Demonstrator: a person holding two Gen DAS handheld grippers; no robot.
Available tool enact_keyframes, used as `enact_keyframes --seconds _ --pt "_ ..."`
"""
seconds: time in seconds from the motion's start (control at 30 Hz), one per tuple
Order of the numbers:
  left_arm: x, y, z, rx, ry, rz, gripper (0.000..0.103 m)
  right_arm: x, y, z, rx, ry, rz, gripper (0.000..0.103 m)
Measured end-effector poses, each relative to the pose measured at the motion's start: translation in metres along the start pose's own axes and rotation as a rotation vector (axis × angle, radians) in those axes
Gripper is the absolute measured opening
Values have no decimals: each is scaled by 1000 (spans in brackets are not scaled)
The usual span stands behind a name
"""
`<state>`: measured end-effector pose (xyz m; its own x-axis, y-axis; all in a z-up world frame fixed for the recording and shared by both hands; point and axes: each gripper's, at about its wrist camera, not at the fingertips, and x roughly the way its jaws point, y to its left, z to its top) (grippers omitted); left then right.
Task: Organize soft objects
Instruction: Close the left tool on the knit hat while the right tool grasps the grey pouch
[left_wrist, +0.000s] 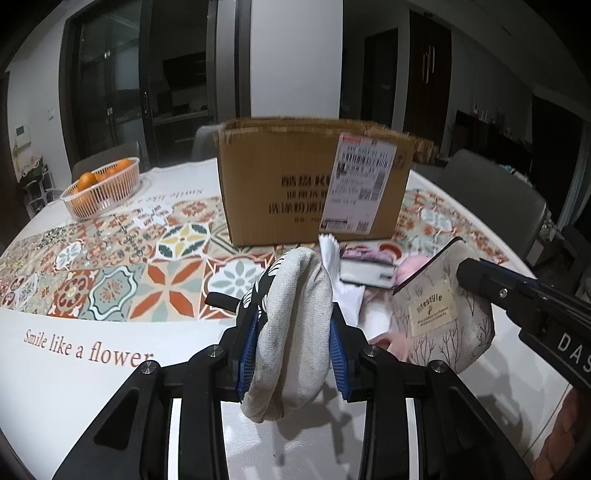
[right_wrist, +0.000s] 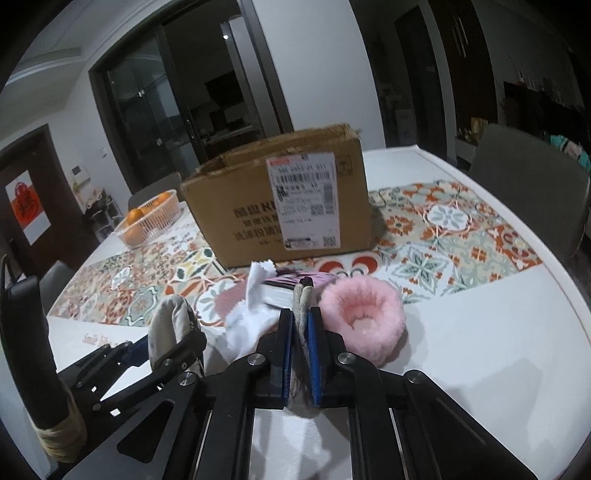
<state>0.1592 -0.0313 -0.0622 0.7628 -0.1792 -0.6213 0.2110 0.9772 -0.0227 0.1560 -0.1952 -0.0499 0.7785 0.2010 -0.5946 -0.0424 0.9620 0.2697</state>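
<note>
My left gripper (left_wrist: 293, 321) is shut on a folded beige cloth pouch with a black patterned side (left_wrist: 291, 325), held above the table. It also shows in the right wrist view (right_wrist: 168, 325). My right gripper (right_wrist: 303, 317) is shut on the edge of a grey tree-print pouch (right_wrist: 303, 299), which shows in the left wrist view (left_wrist: 443, 314) with a "lifestyle" label. A pink fluffy ring (right_wrist: 364, 310), a white cloth (right_wrist: 255, 314) and a small book (right_wrist: 291, 290) lie on the table in front of an open cardboard box (right_wrist: 284, 203).
A plastic basket of oranges (left_wrist: 101, 186) stands at the far left of the table. The patterned tablecloth (left_wrist: 147, 269) covers the table. Grey chairs (right_wrist: 532, 184) stand around it. The box (left_wrist: 314, 184) stands mid-table.
</note>
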Motion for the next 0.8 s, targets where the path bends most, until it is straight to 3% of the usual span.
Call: enact_keyframes --seconds 0.4,0.8 --pt "-50 -1 26 2 -133 -20 35 -42 11 21 -31 -120 30 10" --pt "-70 -2 70 54 -259 -32 34 -63 23 57 -71 -248 40 10"
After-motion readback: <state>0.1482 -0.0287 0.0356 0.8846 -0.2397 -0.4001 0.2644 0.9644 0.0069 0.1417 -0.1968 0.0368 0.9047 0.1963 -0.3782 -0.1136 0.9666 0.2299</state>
